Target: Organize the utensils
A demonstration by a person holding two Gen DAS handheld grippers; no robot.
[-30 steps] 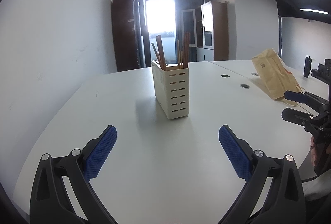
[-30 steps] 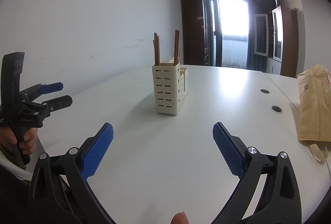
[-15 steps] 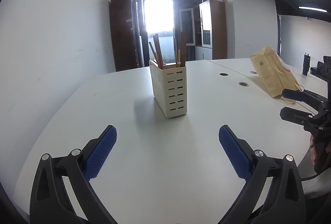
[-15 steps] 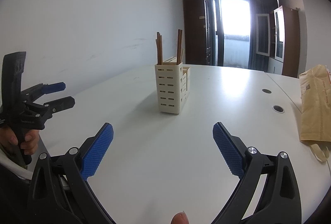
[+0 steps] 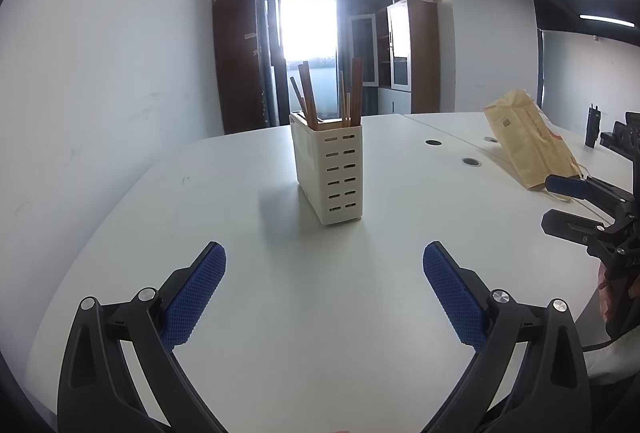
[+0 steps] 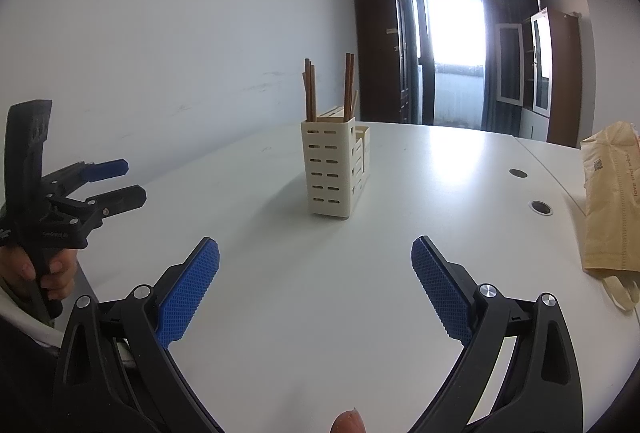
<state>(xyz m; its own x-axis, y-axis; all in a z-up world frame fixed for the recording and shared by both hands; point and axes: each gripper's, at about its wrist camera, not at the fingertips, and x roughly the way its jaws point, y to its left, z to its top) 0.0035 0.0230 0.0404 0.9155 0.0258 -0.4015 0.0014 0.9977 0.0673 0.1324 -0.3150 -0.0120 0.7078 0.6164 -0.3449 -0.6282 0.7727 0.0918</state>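
1. The left gripper [image 5: 324,265] sits low in the left wrist view, its blue-padded fingers [image 5: 196,293] spread wide and released, with nothing between them.
2. The right gripper [image 6: 316,261] fills the bottom of the right wrist view the same way, fingers [image 6: 190,293] apart and holding nothing.
3. A cream slotted holder [image 5: 330,175] stands upright on the white worktop [image 5: 320,333], in the middle of the frame beyond the left gripper's fingertips and apart from them.
4. Brown chopsticks [image 5: 308,95] stick up out of the holder, some leaning.
5. In the right wrist view the holder [image 6: 330,169] shows a lower side compartment on its right.
6. A brown paper bag [image 5: 528,145] lies at the right of the frame, well apart from the holder.
7. Two round holes [image 5: 434,143] in the worktop lie between the holder and the bag.
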